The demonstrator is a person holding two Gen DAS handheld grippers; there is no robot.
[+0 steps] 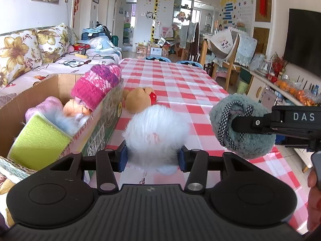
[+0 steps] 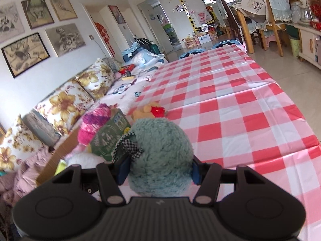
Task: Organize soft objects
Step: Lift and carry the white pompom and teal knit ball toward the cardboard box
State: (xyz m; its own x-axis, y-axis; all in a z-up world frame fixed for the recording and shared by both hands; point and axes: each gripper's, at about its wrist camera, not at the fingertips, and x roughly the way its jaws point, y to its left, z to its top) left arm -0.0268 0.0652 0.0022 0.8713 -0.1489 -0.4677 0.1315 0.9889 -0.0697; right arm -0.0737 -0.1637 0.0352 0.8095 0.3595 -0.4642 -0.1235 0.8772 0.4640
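My left gripper (image 1: 152, 158) is shut on a white fluffy toy (image 1: 155, 134) and holds it above the checked table (image 1: 180, 84), just right of the cardboard box (image 1: 100, 128). My right gripper (image 2: 159, 170) is shut on a teal plush slipper (image 2: 162, 156) with a checked bow; the slipper also shows in the left wrist view (image 1: 240, 126), in the air at the right. A brown teddy with a red patch (image 1: 140, 98) lies on the table by the box's far corner. The box holds a pink knit hat (image 1: 96, 84), a green sponge (image 1: 40, 140) and other soft things.
A floral sofa (image 1: 26, 54) runs along the left behind the box. Wooden chairs (image 1: 226, 60) and a low cabinet with fruit (image 1: 291, 92) stand at the right. The table's right edge (image 2: 313, 140) drops to the floor.
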